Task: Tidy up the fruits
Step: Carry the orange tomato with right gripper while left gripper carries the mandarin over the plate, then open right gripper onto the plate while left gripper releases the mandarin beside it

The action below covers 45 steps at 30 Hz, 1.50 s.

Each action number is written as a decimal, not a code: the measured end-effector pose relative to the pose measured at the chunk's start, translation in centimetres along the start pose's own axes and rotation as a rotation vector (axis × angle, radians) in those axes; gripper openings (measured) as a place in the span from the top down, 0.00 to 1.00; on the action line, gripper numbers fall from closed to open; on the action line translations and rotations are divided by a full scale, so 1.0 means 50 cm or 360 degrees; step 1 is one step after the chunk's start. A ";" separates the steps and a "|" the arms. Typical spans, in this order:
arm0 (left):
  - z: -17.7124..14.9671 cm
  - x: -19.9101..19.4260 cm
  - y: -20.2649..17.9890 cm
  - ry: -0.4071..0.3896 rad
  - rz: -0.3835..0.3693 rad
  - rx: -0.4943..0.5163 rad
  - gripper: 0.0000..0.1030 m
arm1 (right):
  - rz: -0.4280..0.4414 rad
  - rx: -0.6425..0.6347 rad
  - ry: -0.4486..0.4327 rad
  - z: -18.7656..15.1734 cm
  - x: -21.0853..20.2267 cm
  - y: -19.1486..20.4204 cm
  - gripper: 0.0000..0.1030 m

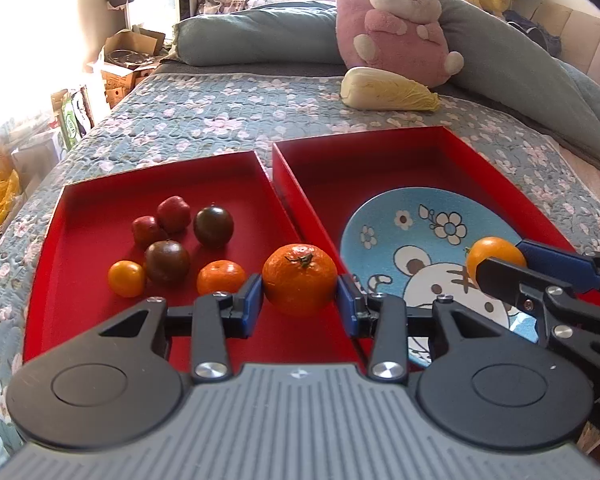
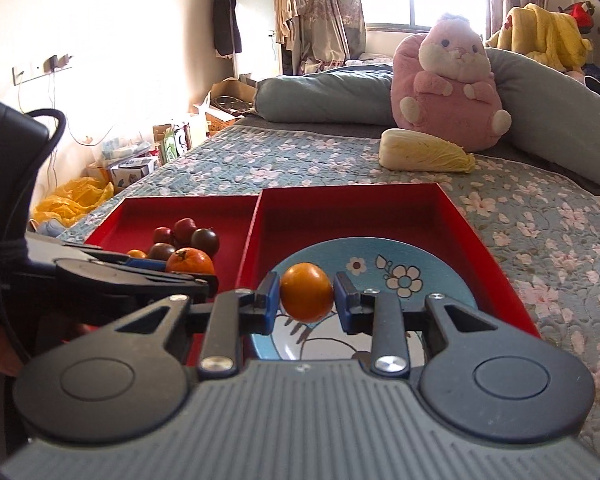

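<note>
Two red trays lie side by side on the bed. My left gripper is shut on a large orange, lifted over the inner edge of the left tray. That tray holds several fruits: two dark tomatoes, small red ones, a yellow one and a small orange. My right gripper is shut on a yellow-orange tomato above the blue cartoon plate in the right tray. The left wrist view also shows that tomato in the right gripper.
A napa cabbage and a pink plush rabbit sit on the flowered quilt beyond the trays, with grey pillows behind. Cardboard boxes and a yellow bag crowd the floor left of the bed.
</note>
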<state>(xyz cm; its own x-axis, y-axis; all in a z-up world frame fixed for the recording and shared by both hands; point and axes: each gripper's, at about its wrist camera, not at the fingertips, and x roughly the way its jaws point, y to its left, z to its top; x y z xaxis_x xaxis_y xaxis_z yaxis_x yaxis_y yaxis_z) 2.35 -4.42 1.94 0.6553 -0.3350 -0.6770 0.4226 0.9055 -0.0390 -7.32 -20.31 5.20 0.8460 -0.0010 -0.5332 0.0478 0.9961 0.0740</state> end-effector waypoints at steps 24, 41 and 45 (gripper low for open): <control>-0.003 0.077 -0.125 0.0029 -0.0231 0.0203 0.55 | -0.0184 0.0035 0.0202 -0.060 0.077 -0.075 0.68; -0.005 0.071 -0.130 -0.0038 -0.0228 0.0245 0.37 | -0.0205 0.0028 0.0267 -0.066 0.100 -0.078 0.67; -0.003 0.065 -0.123 -0.0056 -0.0234 0.0222 0.33 | -0.0226 0.0021 0.0236 -0.063 0.094 -0.077 0.67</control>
<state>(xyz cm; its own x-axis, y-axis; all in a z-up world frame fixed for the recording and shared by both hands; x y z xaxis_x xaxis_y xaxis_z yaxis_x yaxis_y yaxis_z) 1.78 -11.06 -0.10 0.6005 -0.4720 -0.6454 0.5963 0.8021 -0.0318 -5.21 -23.86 -0.26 0.7429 -0.1275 -0.6572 0.1688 0.9857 -0.0004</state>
